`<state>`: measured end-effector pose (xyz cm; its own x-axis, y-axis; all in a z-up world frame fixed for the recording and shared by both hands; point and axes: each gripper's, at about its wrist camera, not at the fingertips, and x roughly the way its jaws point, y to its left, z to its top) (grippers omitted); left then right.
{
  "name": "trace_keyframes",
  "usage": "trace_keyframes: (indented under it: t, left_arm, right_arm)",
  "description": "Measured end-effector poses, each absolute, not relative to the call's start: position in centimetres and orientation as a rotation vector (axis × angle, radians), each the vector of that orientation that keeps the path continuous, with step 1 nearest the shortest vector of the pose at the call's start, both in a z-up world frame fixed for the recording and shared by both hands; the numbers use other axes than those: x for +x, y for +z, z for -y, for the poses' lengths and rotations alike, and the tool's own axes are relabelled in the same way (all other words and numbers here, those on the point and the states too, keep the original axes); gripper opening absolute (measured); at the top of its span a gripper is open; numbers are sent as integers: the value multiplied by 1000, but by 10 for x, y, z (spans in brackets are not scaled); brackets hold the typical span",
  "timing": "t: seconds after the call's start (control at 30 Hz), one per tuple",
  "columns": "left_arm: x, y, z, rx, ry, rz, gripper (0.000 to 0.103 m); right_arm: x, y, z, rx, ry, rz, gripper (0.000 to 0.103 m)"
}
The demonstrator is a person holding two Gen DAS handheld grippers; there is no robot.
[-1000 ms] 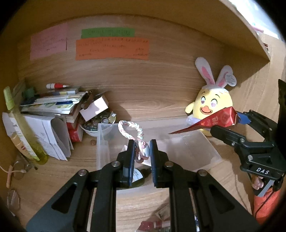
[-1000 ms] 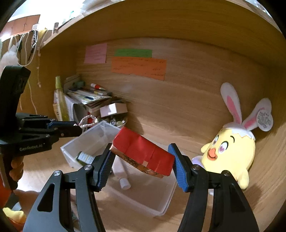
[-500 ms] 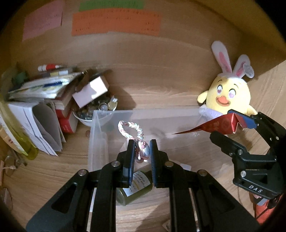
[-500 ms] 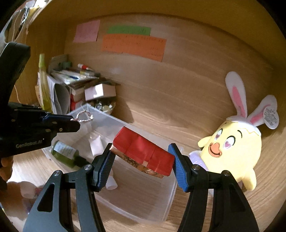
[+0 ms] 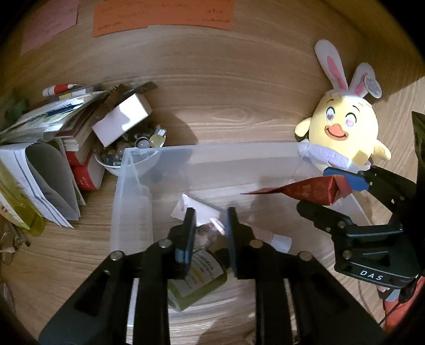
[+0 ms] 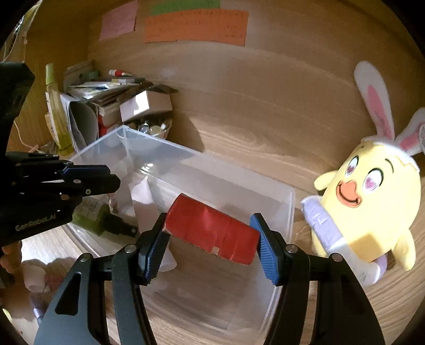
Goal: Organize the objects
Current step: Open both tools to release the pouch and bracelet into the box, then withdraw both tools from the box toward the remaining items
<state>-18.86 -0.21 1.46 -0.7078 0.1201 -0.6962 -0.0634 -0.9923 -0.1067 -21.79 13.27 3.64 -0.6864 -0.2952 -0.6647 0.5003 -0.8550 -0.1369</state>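
Bin (image 5: 212, 154), clear plastic: sits open-topped in the middle of the table (image 5: 66, 252), backed by a wooden wall.

Starting far left: stack of books and papers (image 5: 53, 116) piled against that wall, with a white box (image 5: 122, 119) tipped on a bowl of glass beads (image 5: 138, 148), tucked just behind the bin's left rear corner.

Over to the left gripper (image 5: 209, 220): hovers above the near-left part of the bin, pointing down into it, jaws easing apart right now, gap narrow. Between them a small pale, pinkish thing, too blurred to name, pads not pressing on it. Directly below, lying on the bin floor, a green bottle (image 5: 202, 276) with a pale label and a dark cap, and a white tube (image 5: 276, 240) beside it.

Moving right: right gripper (image 6: 208, 223) clamped on a red folded packet (image 6: 212, 231), one blue pad on each end, jaws about half spread. Packet tilted, left end higher, hanging over the bin's right half, clear of the floor.

Far right: yellow plush chick (image 5: 345, 132) with bunny ears, standing on the table against the wall, just beside the bin's right rear corner.

Up on the wall: a pink note (image 6: 117, 18) on the left, an orange note (image 5: 164, 13) to its right.
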Motion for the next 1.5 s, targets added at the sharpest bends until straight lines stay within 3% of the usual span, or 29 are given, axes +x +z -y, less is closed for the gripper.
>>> trace_keyframes:
  t: [0.17,0.4,0.47,0.53,0.67,0.93,1.23,1.5]
  left_arm:
    - [-186,15,0,-1143,2806,101,54]
    - [-181,20,-5,-1127,2808,63,68]
    - [-179,21,-7,-1135,2810,51,75]
    - [-176,23,-9,-1136,2806,47,77]
    - [-167,30,-10,-1126,2803,57,87]
    - [-138,55,-7,-1037,2861,40,96]
    - [-111,69,-3,-982,2901,18,98]
    - [-89,64,7,-1012,2932,19,98]
  right_arm:
    - [-221,29,-131,952,-2480,-433,58]
    - [-222,24,-127,991,-2454,-444,58]
    - [-224,24,-129,1009,-2447,-432,65]
    - [-224,25,-131,1015,-2445,-414,78]
    - [-221,27,-132,1008,-2443,-413,80]
    - [-206,42,-124,977,-2452,-444,82]
    - [-173,66,-129,864,-2503,-460,97]
    - [-137,76,-141,769,-2566,-481,99]
